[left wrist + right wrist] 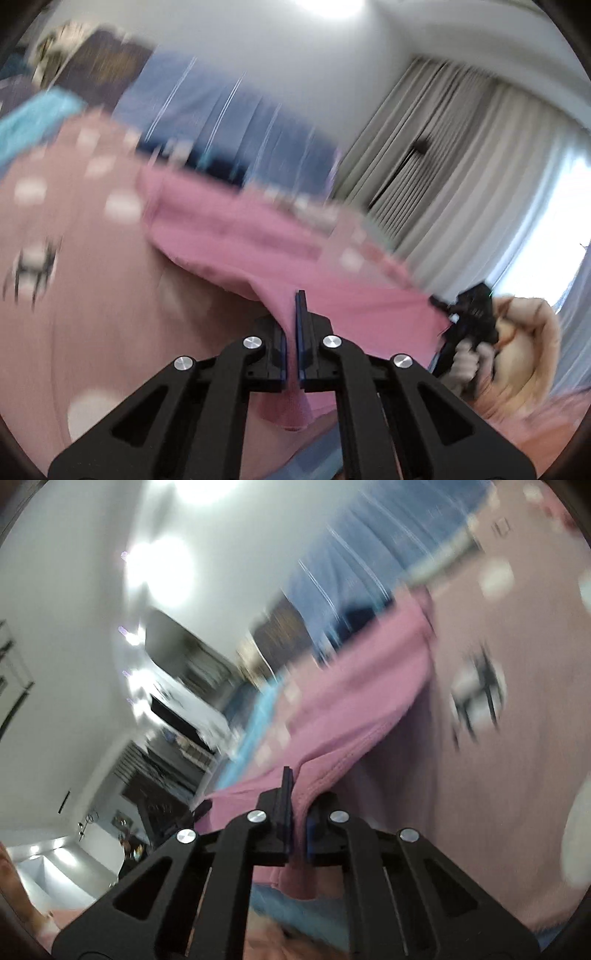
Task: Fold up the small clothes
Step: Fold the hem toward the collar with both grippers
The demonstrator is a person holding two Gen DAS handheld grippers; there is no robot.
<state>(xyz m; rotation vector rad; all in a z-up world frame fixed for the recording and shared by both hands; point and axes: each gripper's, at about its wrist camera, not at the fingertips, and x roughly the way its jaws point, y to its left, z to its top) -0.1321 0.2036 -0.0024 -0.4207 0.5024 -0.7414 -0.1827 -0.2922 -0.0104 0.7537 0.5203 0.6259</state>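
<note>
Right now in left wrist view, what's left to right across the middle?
Pale pink spotted sheet → pink garment clamped in left gripper → right gripper, pinching its far corner → grey curtain.

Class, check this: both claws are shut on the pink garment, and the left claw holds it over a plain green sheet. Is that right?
Not quite. The sheet is pale pink with white spots, not plain green, as the left wrist view shows. Both the left claw and right claw are indeed shut on the pink garment.

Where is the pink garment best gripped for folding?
By its near hem, one pinch toward each end, coming in level from the front. Both the left gripper and right gripper hold the pink garment there, and it spreads taut between them.
</note>
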